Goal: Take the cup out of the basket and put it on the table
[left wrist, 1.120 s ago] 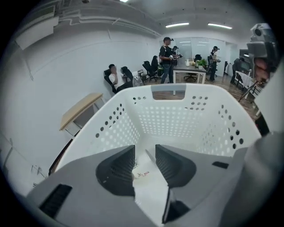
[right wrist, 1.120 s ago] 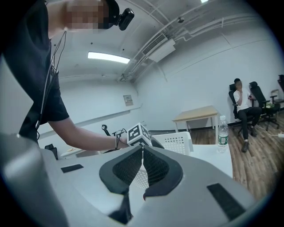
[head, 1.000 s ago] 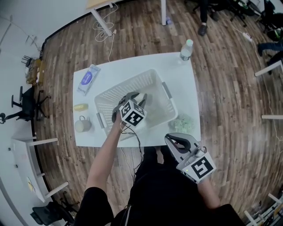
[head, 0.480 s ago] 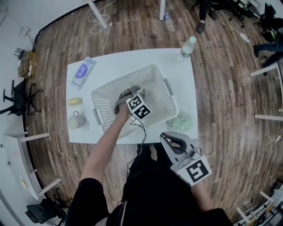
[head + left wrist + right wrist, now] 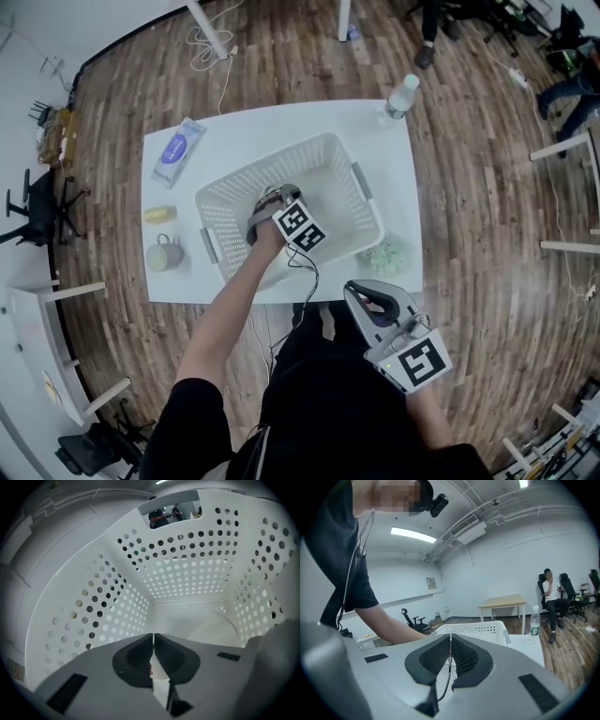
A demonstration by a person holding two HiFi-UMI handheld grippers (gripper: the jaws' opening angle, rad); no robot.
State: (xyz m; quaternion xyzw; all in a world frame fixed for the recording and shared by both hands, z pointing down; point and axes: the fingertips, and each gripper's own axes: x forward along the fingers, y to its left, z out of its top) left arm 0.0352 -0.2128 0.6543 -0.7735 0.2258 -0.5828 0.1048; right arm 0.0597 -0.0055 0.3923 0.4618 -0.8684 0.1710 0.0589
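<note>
The white perforated basket (image 5: pixel 330 143) stands in the middle of the white table (image 5: pixel 272 120). My left gripper (image 5: pixel 266 201) reaches down inside it, toward its left half. In the left gripper view the basket's walls (image 5: pixel 187 569) surround my left gripper (image 5: pixel 153 635). Its jaws are shut tip to tip, and a thin white wall with a red speck, which looks like the cup's (image 5: pixel 158 680), is pinched between the pads. The rest of the cup is hidden under the gripper. My right gripper (image 5: pixel 362 292) hangs shut and empty off the table's near edge, also seen in its own view (image 5: pixel 450 636).
A mug (image 5: pixel 164 253) and a small yellow object (image 5: pixel 157 215) sit left of the basket, and a blue-and-white packet (image 5: pixel 176 150) lies at the far left corner. A water bottle (image 5: pixel 398 97) stands at the far right corner. Green crumpled stuff (image 5: pixel 390 255) lies right of the basket.
My left gripper has sunk a little deeper and leftward into the basket. The right gripper has hardly moved.
</note>
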